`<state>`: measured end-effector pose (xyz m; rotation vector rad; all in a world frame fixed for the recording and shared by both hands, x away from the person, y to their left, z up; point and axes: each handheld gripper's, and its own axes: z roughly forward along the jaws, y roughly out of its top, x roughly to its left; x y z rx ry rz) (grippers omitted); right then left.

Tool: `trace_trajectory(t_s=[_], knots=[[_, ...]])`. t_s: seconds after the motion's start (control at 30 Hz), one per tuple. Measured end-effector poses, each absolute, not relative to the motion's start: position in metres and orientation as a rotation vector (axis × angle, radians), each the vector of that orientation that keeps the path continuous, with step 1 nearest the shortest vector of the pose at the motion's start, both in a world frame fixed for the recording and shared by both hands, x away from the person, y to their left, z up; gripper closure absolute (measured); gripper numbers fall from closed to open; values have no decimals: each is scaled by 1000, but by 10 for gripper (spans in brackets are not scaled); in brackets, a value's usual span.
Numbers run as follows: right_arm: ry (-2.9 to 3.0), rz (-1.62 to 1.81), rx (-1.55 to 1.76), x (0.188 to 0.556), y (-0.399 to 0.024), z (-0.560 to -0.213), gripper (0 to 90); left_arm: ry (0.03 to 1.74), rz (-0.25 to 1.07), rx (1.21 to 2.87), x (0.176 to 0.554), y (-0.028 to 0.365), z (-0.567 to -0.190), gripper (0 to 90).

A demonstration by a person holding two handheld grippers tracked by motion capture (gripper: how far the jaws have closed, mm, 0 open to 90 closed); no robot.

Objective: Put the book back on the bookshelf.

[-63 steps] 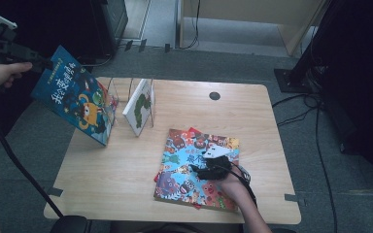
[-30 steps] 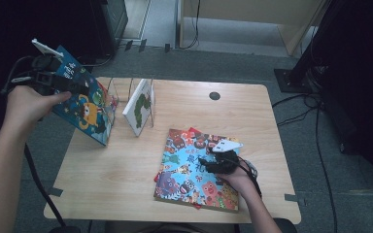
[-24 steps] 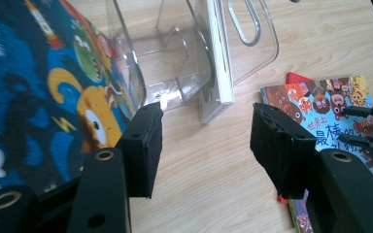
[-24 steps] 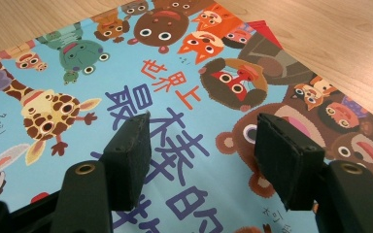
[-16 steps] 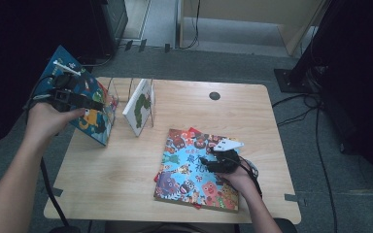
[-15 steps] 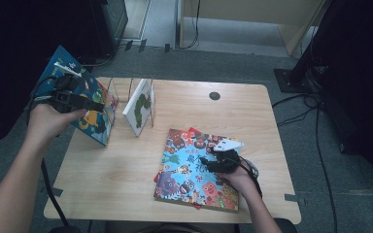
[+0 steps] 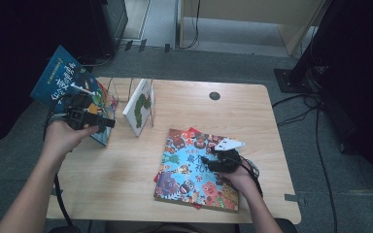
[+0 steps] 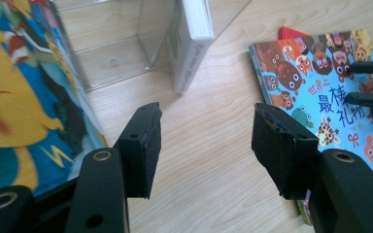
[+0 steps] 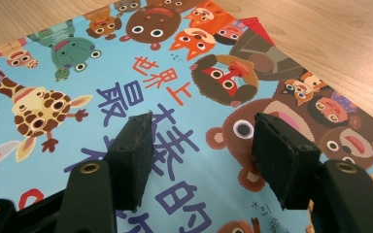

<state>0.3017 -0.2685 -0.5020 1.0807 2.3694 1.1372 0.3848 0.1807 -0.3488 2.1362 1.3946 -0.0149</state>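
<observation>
A large blue picture book [image 7: 62,83] leans at the table's left edge, against a clear stand [image 7: 121,92]. My left gripper [image 7: 108,122] hovers open just in front of its lower part, nothing between the pads. In the left gripper view [image 8: 204,145] the blue book [image 8: 19,97] lies to the left of the jaws. A colourful animal book [image 7: 189,170] lies flat at the front right. My right gripper [image 7: 207,163] stands open just over its cover [image 9: 141,73]; its jaws [image 9: 201,155] have just closed slightly, gripping nothing.
A white caterpillar book [image 7: 140,106] stands upright in the clear stand [image 8: 111,48]. A red book [image 9: 252,23] peeks out under the animal book. Bare wooden table [image 7: 243,111] lies at the back right and between the books. Cables run on the floor.
My left hand has come down and in from high at the left, bringing its gripper beside the blue book. The right hand has stayed on the animal book.
</observation>
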Motion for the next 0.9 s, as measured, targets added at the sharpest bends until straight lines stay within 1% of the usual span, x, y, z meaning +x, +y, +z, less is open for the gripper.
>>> trace_trajectory(t_s=[0.07, 0.2, 0.4, 0.63, 0.73, 0.9], knots=[[2370, 1136, 1074, 302, -269, -502, 409, 1359, -17, 2139, 382, 177, -353, 459], [2368, 1123, 1070, 301, -270, -502, 409, 1348, -21, 2142, 379, 169, -362, 452], [2367, 1107, 1065, 300, -273, -502, 409, 1328, -64, 2162, 377, 156, -380, 449], [2362, 1099, 1072, 297, -277, -502, 404, 1302, -107, 2168, 373, 139, -401, 471], [2351, 1100, 1085, 295, -280, -502, 413, 1275, -102, 2203, 372, 130, -409, 476], [2334, 1101, 1107, 292, -286, -502, 446, 1241, -120, 2201, 373, 119, -417, 482]])
